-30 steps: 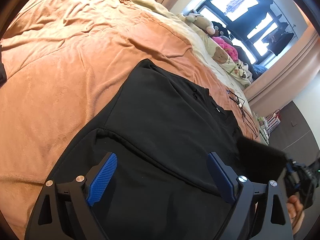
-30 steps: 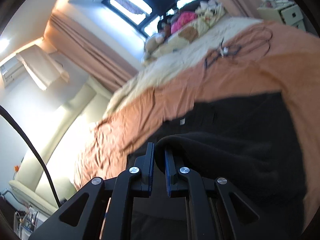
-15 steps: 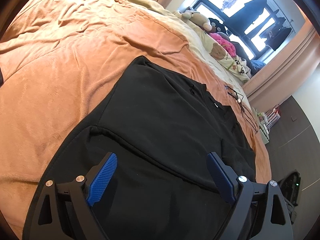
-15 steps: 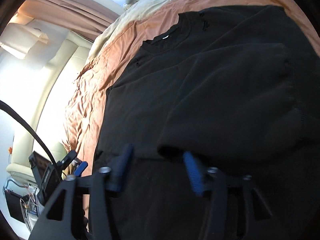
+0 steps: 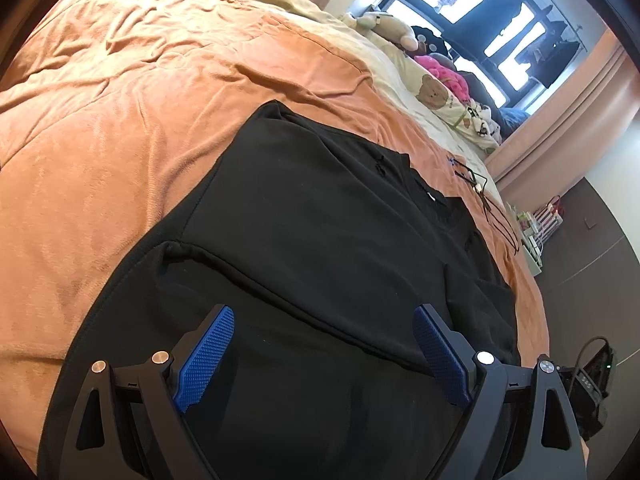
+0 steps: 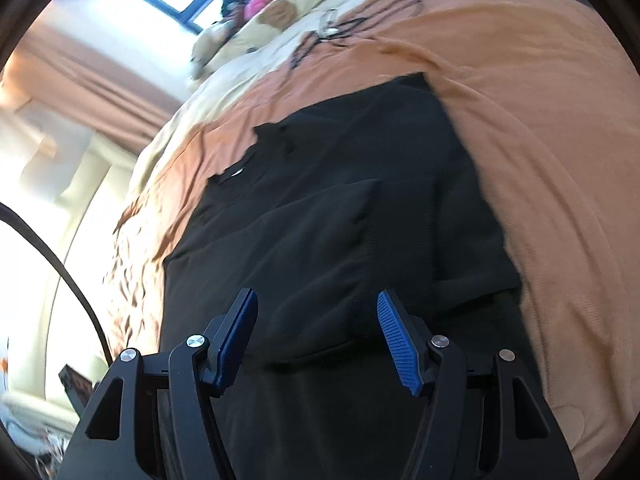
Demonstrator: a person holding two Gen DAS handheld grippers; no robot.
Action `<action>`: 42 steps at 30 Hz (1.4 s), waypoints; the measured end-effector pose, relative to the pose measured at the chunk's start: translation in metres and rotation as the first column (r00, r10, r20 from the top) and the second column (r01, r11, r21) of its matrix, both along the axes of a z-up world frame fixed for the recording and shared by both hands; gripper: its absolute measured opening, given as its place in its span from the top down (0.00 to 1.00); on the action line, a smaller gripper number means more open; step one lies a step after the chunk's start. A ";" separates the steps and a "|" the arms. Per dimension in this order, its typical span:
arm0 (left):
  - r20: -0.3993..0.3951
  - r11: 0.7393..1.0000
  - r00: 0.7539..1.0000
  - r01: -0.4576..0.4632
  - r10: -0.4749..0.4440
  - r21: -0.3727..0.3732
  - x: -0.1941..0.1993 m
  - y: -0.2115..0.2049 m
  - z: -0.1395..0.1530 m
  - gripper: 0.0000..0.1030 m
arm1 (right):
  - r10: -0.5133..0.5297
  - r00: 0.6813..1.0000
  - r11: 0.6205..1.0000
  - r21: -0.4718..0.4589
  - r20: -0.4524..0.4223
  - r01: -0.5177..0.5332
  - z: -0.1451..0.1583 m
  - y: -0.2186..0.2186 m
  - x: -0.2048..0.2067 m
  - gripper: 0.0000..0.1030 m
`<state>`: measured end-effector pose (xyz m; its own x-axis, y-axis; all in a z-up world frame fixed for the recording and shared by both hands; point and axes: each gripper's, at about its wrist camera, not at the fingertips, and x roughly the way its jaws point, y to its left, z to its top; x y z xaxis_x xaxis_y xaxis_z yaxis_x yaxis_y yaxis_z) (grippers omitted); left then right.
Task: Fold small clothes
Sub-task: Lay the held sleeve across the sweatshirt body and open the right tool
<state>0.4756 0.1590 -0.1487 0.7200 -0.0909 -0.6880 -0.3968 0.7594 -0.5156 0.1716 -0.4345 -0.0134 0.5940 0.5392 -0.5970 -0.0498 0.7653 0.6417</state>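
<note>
A black sweatshirt point(image 5: 320, 232) lies flat on the orange bed cover point(image 5: 120, 120), both sleeves folded in across its body. My left gripper point(image 5: 324, 344) hovers wide open over the lower part, its blue pads apart and nothing between them. In the right wrist view the same sweatshirt point(image 6: 340, 220) fills the middle, its collar toward the far left. My right gripper point(image 6: 318, 320) is over the folded sleeve end point(image 6: 320, 272); its jaws are opening and the pads point(image 6: 400, 344) do not press the cloth.
Stuffed toys and a pink item point(image 5: 444, 76) lie on the cream bedding by the window. A black cable point(image 5: 488, 208) trails over the bed's far right edge, also the cable point(image 6: 352, 16) in the right view. A dark device point(image 5: 592, 380) sits on the floor.
My right gripper let go of the sleeve it held shut, laid it across the sweatshirt's body, and drew back toward the hem. The left gripper stayed put, open.
</note>
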 end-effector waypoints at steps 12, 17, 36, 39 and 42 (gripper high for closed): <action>-0.010 0.999 1.000 0.009 -0.009 -0.034 0.004 0.003 -0.008 0.17 | -0.097 0.992 0.994 -0.051 -0.084 0.093 -0.021 -0.033 0.033 0.41; 0.001 0.998 1.000 0.017 -0.017 -0.068 0.004 0.005 -0.010 0.22 | -0.068 0.995 0.998 -0.005 -0.080 0.067 -0.015 -0.020 0.021 0.75; 0.045 0.975 0.997 -0.055 0.066 -0.217 -0.015 0.044 -0.011 0.31 | 0.163 0.974 0.986 -0.054 0.155 -0.157 0.003 0.133 0.006 0.88; 0.048 0.969 0.996 -0.066 0.079 -0.237 -0.018 0.051 -0.012 0.31 | 0.193 0.967 0.981 -0.060 0.164 -0.186 0.006 0.154 0.016 0.89; 0.050 0.964 0.995 -0.075 0.090 -0.254 -0.021 0.057 -0.014 0.31 | 0.224 0.959 0.974 -0.062 0.174 -0.217 0.009 0.173 0.019 0.89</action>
